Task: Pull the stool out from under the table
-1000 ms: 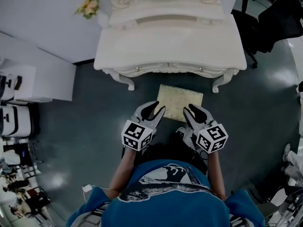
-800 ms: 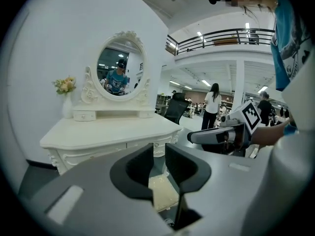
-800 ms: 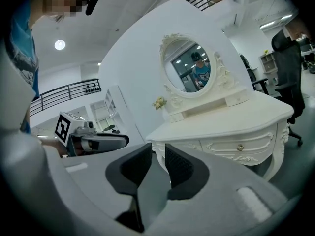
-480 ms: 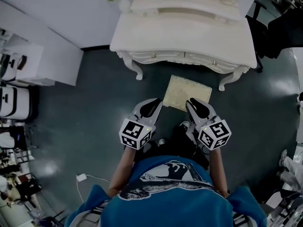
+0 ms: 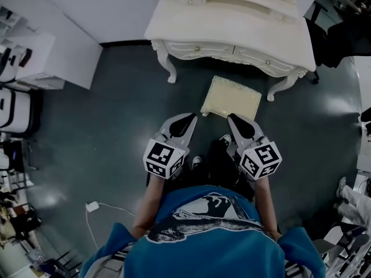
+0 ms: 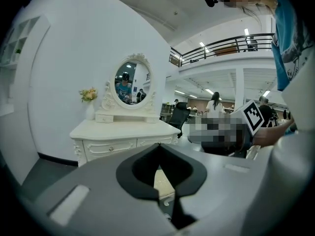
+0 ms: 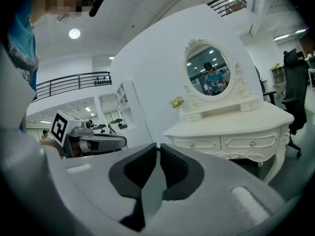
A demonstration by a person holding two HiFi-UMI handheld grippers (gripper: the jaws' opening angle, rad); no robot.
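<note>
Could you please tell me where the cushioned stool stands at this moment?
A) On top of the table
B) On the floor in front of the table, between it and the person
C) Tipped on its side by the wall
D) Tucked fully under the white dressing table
B: the head view shows the stool seat-up on the dark floor, out in front of the table.

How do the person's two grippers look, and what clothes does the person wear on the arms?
The left hand-held gripper and the right hand-held gripper each have a light grey body, black pads and a white cube with black square markers. The right one's jaws are closing with nothing between them. The person wears a blue short-sleeved shirt with a dark and white print.
</note>
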